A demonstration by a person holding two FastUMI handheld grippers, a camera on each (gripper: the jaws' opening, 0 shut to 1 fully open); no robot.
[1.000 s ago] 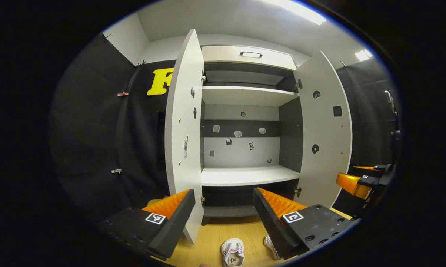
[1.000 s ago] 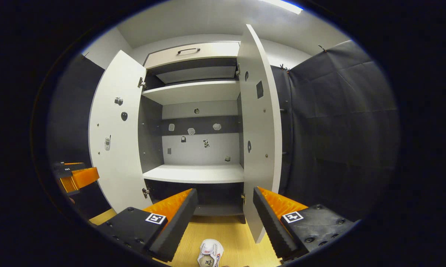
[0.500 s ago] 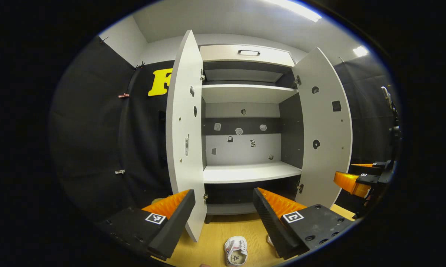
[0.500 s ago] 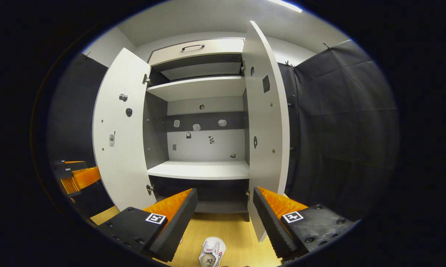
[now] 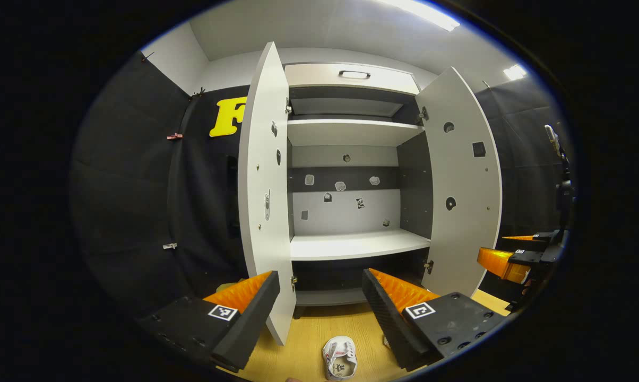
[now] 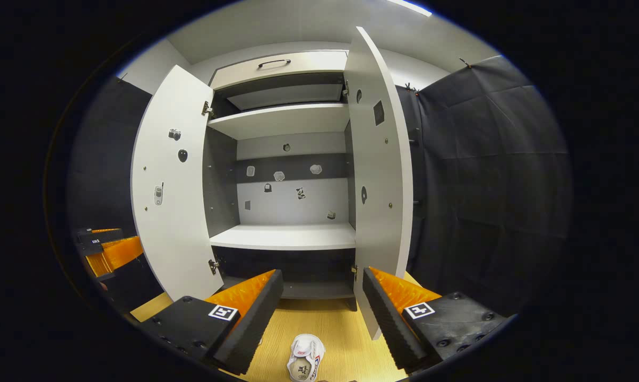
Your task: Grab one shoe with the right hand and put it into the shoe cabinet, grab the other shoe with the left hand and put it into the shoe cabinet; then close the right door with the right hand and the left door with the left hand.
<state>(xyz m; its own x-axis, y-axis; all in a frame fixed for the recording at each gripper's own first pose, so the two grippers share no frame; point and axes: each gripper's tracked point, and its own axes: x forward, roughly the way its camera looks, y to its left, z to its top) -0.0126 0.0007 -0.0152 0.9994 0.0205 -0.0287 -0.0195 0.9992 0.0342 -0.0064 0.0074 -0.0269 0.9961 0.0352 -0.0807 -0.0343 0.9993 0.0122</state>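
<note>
The shoe cabinet [image 5: 351, 159] is seen straight ahead in both views, with its left door [image 5: 264, 201] and right door [image 5: 460, 196] swung wide open and its shelves bare, so the placing is judged not yet begun. The lower shelf [image 6: 285, 236] is lit well and seems the easiest landing place. On the wooden floor [image 6: 330, 323] in front of the cabinet a white shoe [image 6: 304, 363] lies between and a little below the fingers in the right gripper view, with its opening turned toward the camera; in the left gripper view a white shoe [image 5: 339, 358] is seen near the bottom edge, and a small part of a second one is perhaps hidden behind the right finger there, which cannot be told for sure. The right gripper [image 6: 322, 313] is held with its jaws released and spread wide, nothing between them, and the left gripper [image 5: 319, 313] is held the same way, also empty. For the first grasp, it is advised that the right gripper is lowered over the shoe until the sides of the shoe come between the fingers, near the collar or heel where the material is probably firmer. The edge of the right door stands close above this shoe and should be avoided when the shoe is lifted.
</note>
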